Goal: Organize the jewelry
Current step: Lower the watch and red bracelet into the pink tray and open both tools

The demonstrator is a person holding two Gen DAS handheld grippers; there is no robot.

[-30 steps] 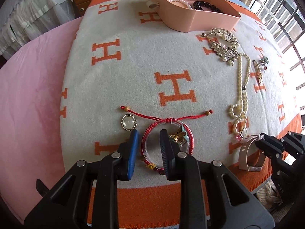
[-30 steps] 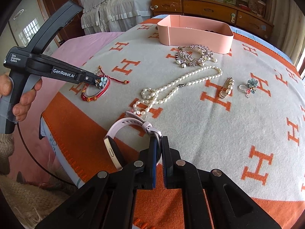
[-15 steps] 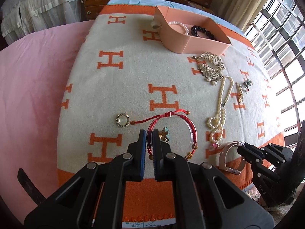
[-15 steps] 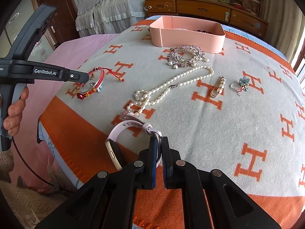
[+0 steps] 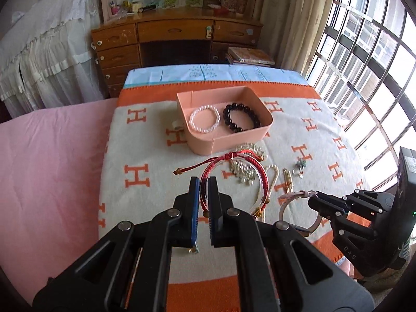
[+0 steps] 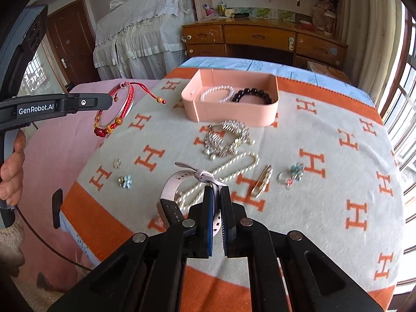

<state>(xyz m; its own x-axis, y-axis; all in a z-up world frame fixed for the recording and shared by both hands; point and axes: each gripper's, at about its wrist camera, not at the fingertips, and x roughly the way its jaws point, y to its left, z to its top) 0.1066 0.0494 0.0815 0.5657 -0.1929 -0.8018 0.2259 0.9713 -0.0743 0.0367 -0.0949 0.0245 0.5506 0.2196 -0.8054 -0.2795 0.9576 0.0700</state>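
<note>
My left gripper (image 5: pixel 204 182) is shut on a red braided bracelet with a clear bangle (image 5: pixel 260 174), which hangs above the blanket. In the right wrist view this bracelet (image 6: pixel 124 109) dangles from the left gripper (image 6: pixel 110 101) at the left. My right gripper (image 6: pixel 216 189) is shut on the strap of a pale pink watch (image 6: pixel 171 184), also lifted. The left wrist view shows the watch (image 5: pixel 288 197) at the right gripper's tips (image 5: pixel 312 199). A pink box (image 5: pixel 234 140) at the far end holds a pearl bracelet (image 5: pixel 204 118) and a black bead bracelet (image 5: pixel 241 118).
On the orange-and-cream blanket (image 6: pixel 338 182) lie a silver hair comb (image 6: pixel 226 137), a pearl necklace (image 6: pixel 228 166), a gold pin (image 6: pixel 261 182), a flower ring (image 6: pixel 291 174) and two small pieces (image 6: pixel 126 182). A wooden dresser (image 6: pixel 260 39) stands behind. A person's hand (image 6: pixel 10 171) holds the left handle.
The left jaws closed on the red bracelet and lifted it off the blanket. The right gripper rose too, carrying the watch up. Both views now look further across the bed.
</note>
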